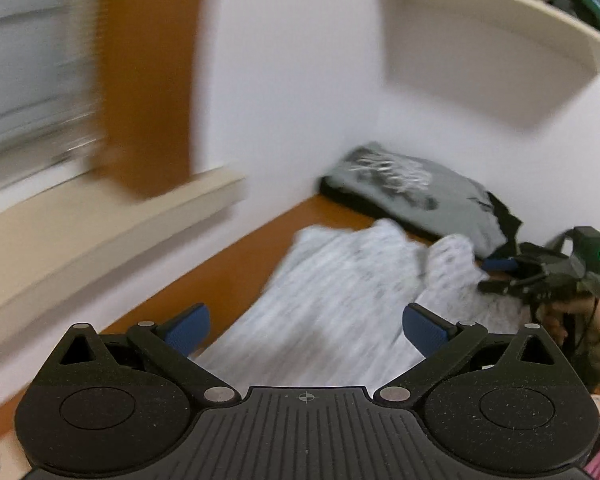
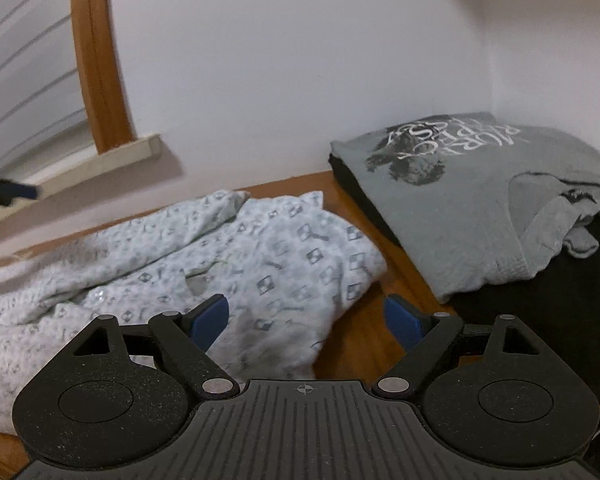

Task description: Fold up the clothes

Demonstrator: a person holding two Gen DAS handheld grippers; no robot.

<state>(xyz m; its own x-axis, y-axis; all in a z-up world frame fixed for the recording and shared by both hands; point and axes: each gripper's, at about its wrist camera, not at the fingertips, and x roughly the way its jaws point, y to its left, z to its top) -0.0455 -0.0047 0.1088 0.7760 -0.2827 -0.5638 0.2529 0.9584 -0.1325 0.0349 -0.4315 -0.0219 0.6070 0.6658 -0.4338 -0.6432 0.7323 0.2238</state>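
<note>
A white patterned garment (image 2: 228, 256) lay rumpled on the wooden table (image 2: 364, 344), beside a folded grey T-shirt (image 2: 452, 208) parked against the wall, apparently finished. Left tongs (image 1: 306, 326) and right tongs (image 2: 306, 320) hung wide and empty above it, likely ready to grasp.

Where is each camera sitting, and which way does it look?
Left wrist: rides on the left tongs, looking across the white patterned garment toward the wall corner; the right tongs and a hand show.
Right wrist: rides on the right tongs, looking at the same garment; the left tongs peek in.
Shared: garment, grey folded shirt, wooden table.
</note>
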